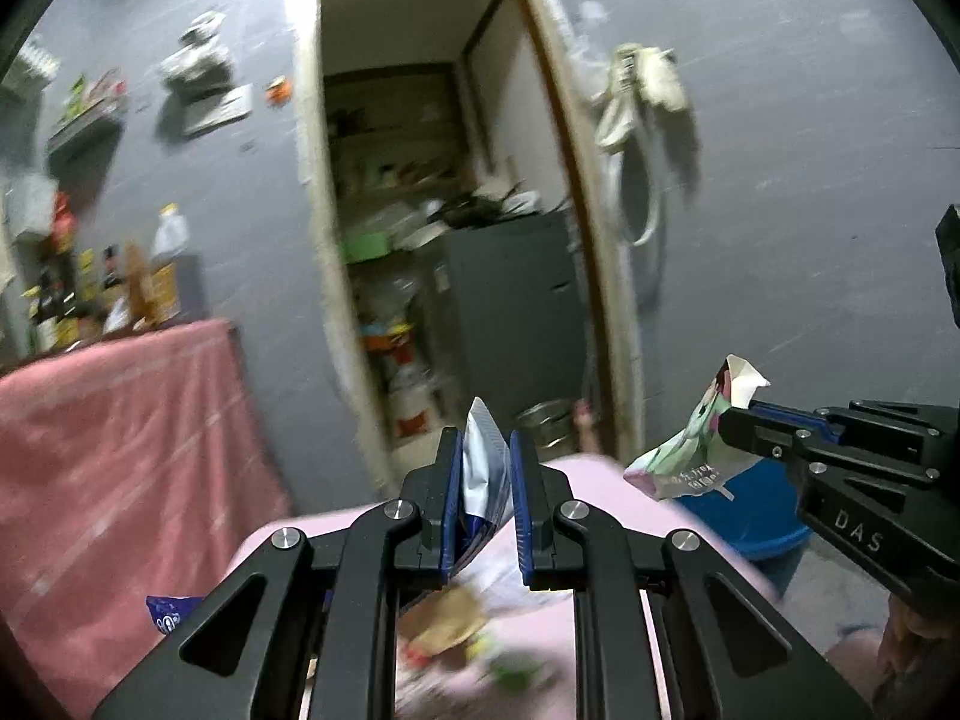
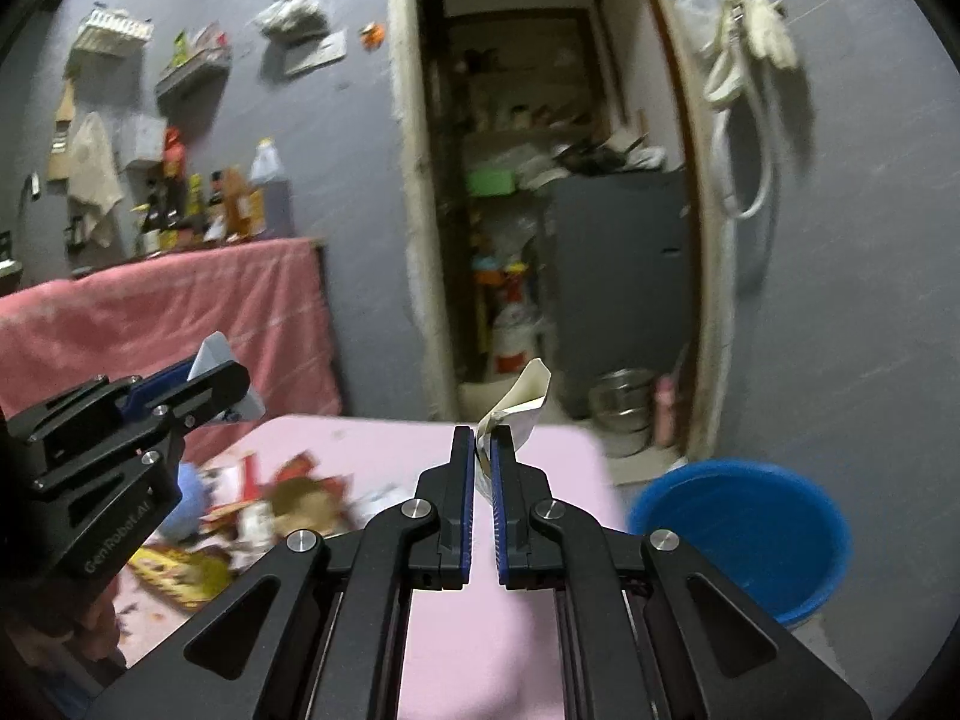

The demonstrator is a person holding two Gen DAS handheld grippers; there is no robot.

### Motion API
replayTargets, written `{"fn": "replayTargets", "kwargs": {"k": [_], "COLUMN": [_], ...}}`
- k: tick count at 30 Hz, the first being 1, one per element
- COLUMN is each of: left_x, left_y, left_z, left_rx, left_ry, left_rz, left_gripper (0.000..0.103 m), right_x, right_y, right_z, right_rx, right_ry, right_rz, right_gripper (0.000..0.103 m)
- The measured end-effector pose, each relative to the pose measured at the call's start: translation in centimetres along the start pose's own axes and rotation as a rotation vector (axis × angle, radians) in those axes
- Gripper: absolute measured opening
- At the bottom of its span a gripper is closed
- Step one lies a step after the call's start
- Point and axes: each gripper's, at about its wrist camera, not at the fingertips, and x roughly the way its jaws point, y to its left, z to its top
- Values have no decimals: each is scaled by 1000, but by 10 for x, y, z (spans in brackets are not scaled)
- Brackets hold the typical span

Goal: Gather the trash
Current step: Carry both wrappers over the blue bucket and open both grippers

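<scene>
Both sets of fingers, left gripper and right gripper, pinch wrappers; carrying step, next release over the blue basin.

Lived-in home, grey walls, open pantry doorway — bottles on a pink-draped counter, stocked wall shelves

the right gripper body reads "das"; the left gripper body reads "genrobot.ai".

Pink-covered table; red cloth beside it; open doorway; steel pot on floor.
</scene>
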Motion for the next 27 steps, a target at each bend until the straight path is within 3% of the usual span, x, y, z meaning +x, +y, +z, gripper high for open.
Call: {"fn": "replayTargets", "kwargs": {"k": [5,10,13,18,27], "left_x": [29,66,96,135,188], "left_y": [-57,-106,-131,-158,-168], "left_z": [32,49,52,52,37], "left_rx": [7,-30,-80,-134,-224], "left_ry": [-79,-100,-62,10,183], "left_rz": [-132,-244,-306,-347,-401], "left_gripper": [13,13,13,13,14], "right_x": [-13,-19,-23,-22,8], "right_y": [-55,-114,-143,-178,-205], "right_z": [10,14,11,1,-12], "right_rx": [-10,-17,-25,-24,21], "right_ry": [-31,-33,-30,-18,41], "right_rz": [-113,-226,-280,-335,-348], "right_gripper": [4,4,4,4,5]}}
